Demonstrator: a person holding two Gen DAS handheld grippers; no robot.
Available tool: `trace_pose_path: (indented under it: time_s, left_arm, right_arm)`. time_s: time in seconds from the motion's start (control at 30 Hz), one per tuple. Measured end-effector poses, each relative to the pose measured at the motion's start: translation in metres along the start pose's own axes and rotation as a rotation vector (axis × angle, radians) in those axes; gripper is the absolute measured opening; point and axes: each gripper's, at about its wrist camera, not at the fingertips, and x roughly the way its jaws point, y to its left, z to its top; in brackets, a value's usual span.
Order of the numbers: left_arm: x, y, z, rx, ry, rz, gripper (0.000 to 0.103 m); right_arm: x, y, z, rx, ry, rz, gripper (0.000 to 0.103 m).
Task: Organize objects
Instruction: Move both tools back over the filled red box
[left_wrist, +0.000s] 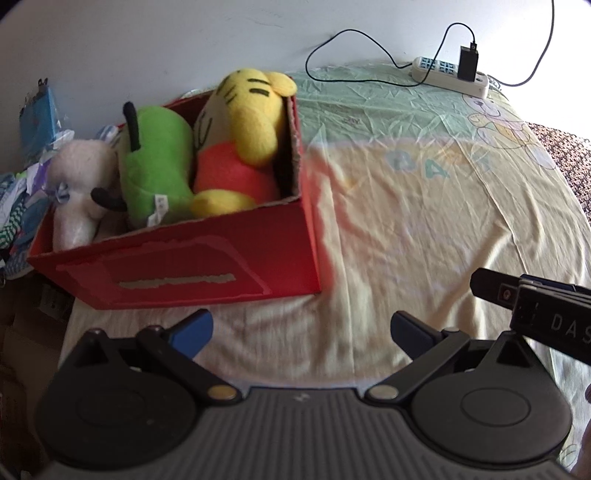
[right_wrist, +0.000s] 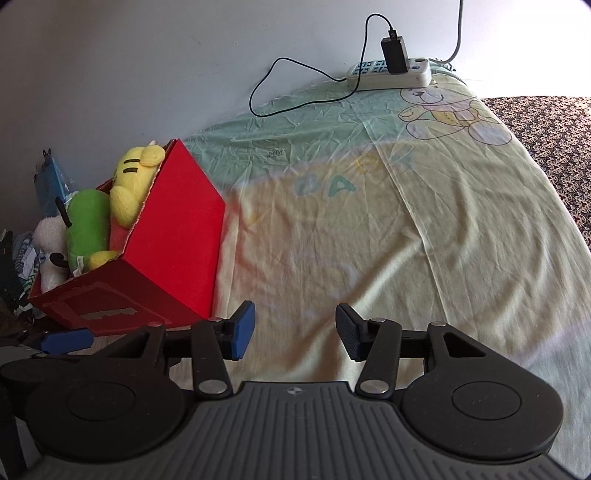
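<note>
Both grippers sit low over the bedsheet (right_wrist: 332, 258), neither holding anything. Left gripper (left_wrist: 301, 328): its blue-padded fingers (left_wrist: 192, 332) stand wide apart above bare cloth, just short of the red box (left_wrist: 192, 269). Right gripper (right_wrist: 295, 328): its fingers (right_wrist: 242, 328) are parted to a moderate gap, likewise over bare cloth and with nothing between them; in the left wrist view its black body enters from the right edge, level with the left gripper. The red box rests on the sheet near the left edge of the bed, close to the wall (left_wrist: 147, 48), its top open and its near face showing torn patches where the surface has been stripped. Three soft toys are inside it, side by side. A yellow tiger plush (left_wrist: 251, 122) with an orange middle fills the right end and rises above the rim, leaning on the right wall of the box. A green plush (left_wrist: 155, 166) with a black stalk lies in the centre, touching the tiger. A white plush (left_wrist: 81, 177) occupies the left end, against the green one. Beyond the box to the left lies a heap of mixed clothing (left_wrist: 18, 206), and a blue packet (left_wrist: 38, 114) stands by the wall. At the far end of the sheet a white power strip (right_wrist: 391, 72) lies against the wall, with a black charger (right_wrist: 394, 53) plugged into it and its black cable (right_wrist: 280, 96) looping over the cloth. The sheet carries a printed bear (right_wrist: 450, 114) near the strip.
</note>
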Motion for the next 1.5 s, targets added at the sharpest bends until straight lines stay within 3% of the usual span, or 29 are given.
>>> trace_pose_path:
  time_s: [0.37, 0.73, 0.87, 1.03, 1.17, 1.5]
  left_arm:
    - [-0.015, 0.064, 0.022, -0.021, -0.118, 0.08, 0.102]
    - [0.004, 0.14, 0.047, -0.085, -0.144, 0.134, 0.102]
    - [0.016, 0.163, 0.048, -0.101, -0.127, 0.119, 0.102]
    - [0.026, 0.177, 0.044, -0.085, -0.126, 0.087, 0.103]
    - [0.03, 0.182, 0.045, -0.072, -0.13, 0.054, 0.103]
    - [0.043, 0.187, 0.045, -0.052, -0.117, -0.003, 0.103]
  right_arm:
    - [0.006, 0.057, 0.023, -0.024, -0.058, 0.048, 0.053]
    - [0.028, 0.121, 0.037, -0.114, -0.164, 0.087, 0.053]
    - [0.04, 0.134, 0.034, -0.092, -0.171, 0.106, 0.05]
    - [0.045, 0.147, 0.029, -0.107, -0.227, 0.044, 0.052]
    - [0.043, 0.152, 0.029, -0.094, -0.257, 0.103, 0.043]
    - [0.067, 0.164, 0.021, -0.094, -0.155, 0.082, 0.043]
